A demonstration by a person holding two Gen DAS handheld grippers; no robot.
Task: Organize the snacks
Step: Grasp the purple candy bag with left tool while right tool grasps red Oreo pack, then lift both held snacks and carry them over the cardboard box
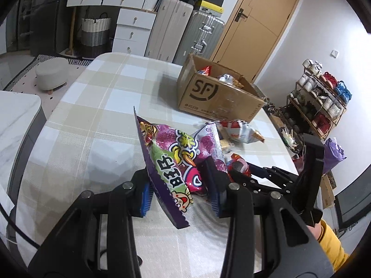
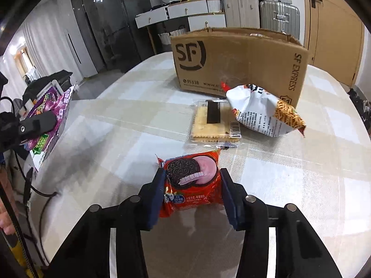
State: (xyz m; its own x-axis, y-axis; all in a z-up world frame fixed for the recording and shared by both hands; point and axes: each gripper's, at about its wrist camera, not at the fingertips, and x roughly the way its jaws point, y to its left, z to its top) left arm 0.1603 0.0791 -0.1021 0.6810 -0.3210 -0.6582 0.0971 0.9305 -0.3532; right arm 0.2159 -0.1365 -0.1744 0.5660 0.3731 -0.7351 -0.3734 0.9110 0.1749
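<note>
My left gripper (image 1: 180, 192) is shut on a purple candy bag (image 1: 171, 159), which hangs tilted above the checked tablecloth (image 1: 92, 115); the bag (image 2: 53, 108) also shows at the far left of the right wrist view. My right gripper (image 2: 192, 190) is low over the table, its blue pads pressing both sides of a red Oreo pack (image 2: 192, 183). In the left wrist view the right gripper (image 1: 241, 173) sits just right of the purple bag. An open SF cardboard box (image 2: 243, 62) with several snacks inside (image 1: 220, 78) stands at the far side.
A clear cracker pack (image 2: 208, 125) and a white noodle-snack bag (image 2: 266, 111) lie between the Oreo pack and the box. Suitcases (image 1: 185, 34) and drawers (image 1: 132, 30) stand behind the table, and a shoe rack (image 1: 320, 97) stands to the right. A yellow sleeve (image 1: 334, 247) shows at the lower right.
</note>
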